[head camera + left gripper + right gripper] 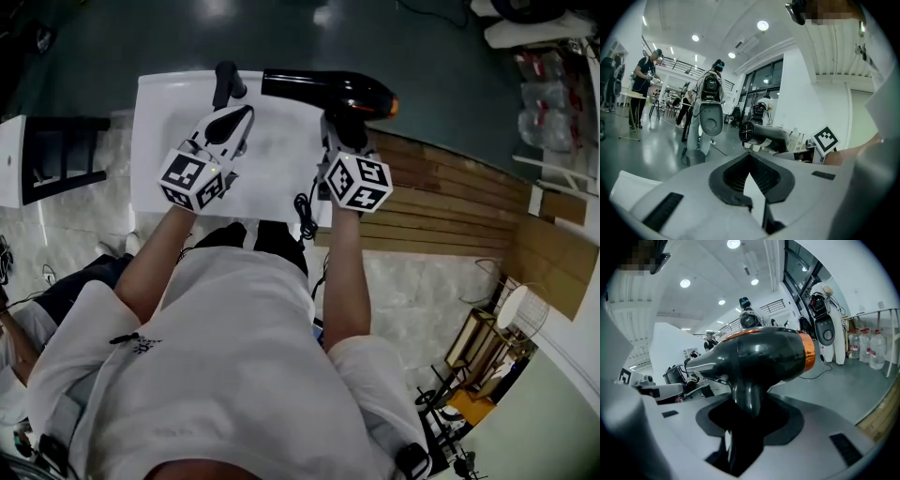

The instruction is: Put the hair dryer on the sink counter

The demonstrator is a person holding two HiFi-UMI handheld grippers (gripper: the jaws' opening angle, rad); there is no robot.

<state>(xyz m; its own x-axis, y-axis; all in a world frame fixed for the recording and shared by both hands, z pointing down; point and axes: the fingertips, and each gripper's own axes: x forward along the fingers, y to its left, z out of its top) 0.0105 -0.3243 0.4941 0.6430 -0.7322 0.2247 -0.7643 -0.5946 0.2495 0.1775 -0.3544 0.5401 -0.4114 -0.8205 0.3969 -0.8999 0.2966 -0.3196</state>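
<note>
The white tabletop (159,122) lies straight ahead of me. Its near edge is just in front of my body, and its left edge drops to pale stone floor with a black rack (56,155) close beside it. The right edge butts against wooden planking (441,187), and past the far edge there is only glossy dark floor (187,37), wide and bare. A black faucet (225,84) stands at the far edge, left of centre, and takes up some of the room there. The middle of the surface, between my two arms, is open.

My right claw (344,129) is pinching the hair dryer (328,89) by its handle, and the right gripper view shows the handle running down between the jaws (745,423). The black barrel lies crosswise along the far right part of the tabletop. Its nozzle points left toward the faucet and stops just short of it, while the orange-ringed rear end hangs out past the right edge, over the planking. I cannot tell whether the dryer touches the surface. Its cord (305,211) dangles off the near edge, beside my right forearm.

My left claw (240,119) is pressed together with nothing in it, reaching out over the left half of the tabletop just short of the faucet. In the left gripper view (752,187) the dryer's round nozzle (764,133) shows ahead and to the right. Both forearms are stretched forward roughly side by side, and the claws tip slightly downward.
</note>
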